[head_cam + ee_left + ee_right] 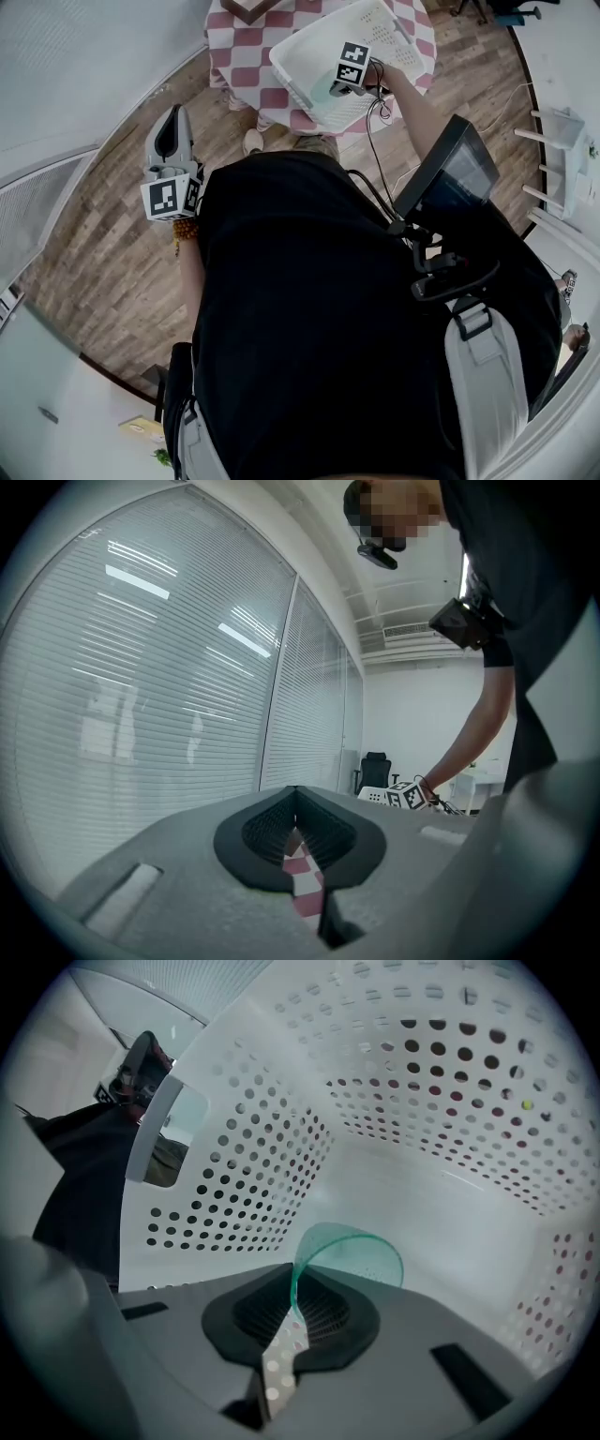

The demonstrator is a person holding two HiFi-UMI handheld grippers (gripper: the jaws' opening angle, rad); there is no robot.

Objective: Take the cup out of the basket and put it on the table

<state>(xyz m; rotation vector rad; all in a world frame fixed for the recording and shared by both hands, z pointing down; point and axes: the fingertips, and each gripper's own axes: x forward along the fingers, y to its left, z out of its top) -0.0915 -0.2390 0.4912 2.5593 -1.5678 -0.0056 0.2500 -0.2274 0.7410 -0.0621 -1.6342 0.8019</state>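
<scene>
Near left, the left gripper [295,808] is clenched on nothing. Farther right, the right gripper [292,1302] pinches the wall of the green cup [361,1260] inside the basket [281,1147] on the table [234,56]. The cup seems upright, mouth up, long axis vertical.

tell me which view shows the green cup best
The right gripper view: the green cup sits close up, its wall pinched in the right tool inside the white basket. The head view shows only that basket with the tool in it, cup hidden. The left gripper view shows no cup.
</scene>
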